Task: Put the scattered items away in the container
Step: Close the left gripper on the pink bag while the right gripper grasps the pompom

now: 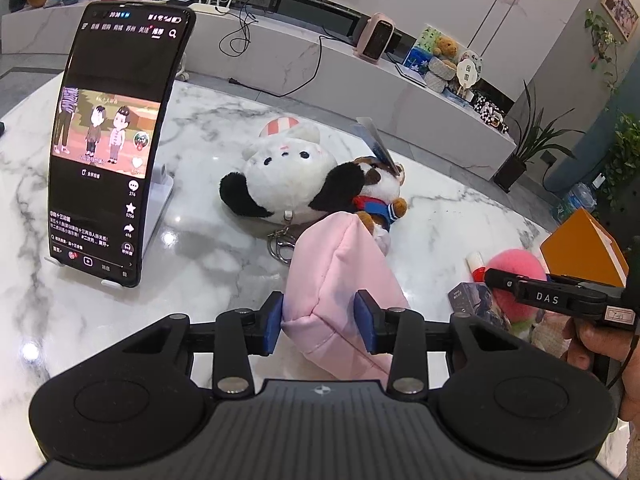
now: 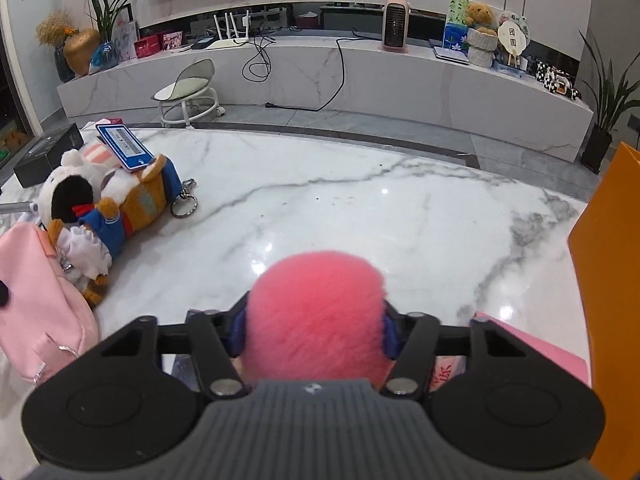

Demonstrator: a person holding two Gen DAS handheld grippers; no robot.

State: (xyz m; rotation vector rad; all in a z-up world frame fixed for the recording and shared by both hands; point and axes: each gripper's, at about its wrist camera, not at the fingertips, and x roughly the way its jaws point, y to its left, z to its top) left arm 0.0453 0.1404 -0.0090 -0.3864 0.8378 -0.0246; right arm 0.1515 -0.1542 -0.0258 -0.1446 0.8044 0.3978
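The left claw [image 1: 320,322] is clamped on the near end of a pink fabric pouch [image 1: 340,276], with a blue pad [image 1: 276,320] pressed into the cloth on either side. The pouch rests on the white marbled worktop [image 1: 208,216], its far end touching a pile of plush toys. The right claw [image 2: 314,330] is seen closed around a fluffy pink pompom [image 2: 316,316]; the fur is squeezed between the blue pads [image 2: 390,334] and bulges above them. No earlier picture is given, so only the grip itself can be told. In the left wrist view the same pompom is found to the right of the pouch, partly hidden by the black arm of the right claw, and part of a hand [image 1: 600,344] is seen behind it. A black-and-white plush [image 1: 280,176] lies beyond the pouch, with a brown plush in a blue jacket [image 1: 380,200] against it and a blue card [image 2: 124,146] resting on top. A key ring [image 2: 184,206] lies beside them. A phone [image 1: 108,144] is propped upright on a white stand at the left. An orange box [image 1: 576,248] stands at the right edge.
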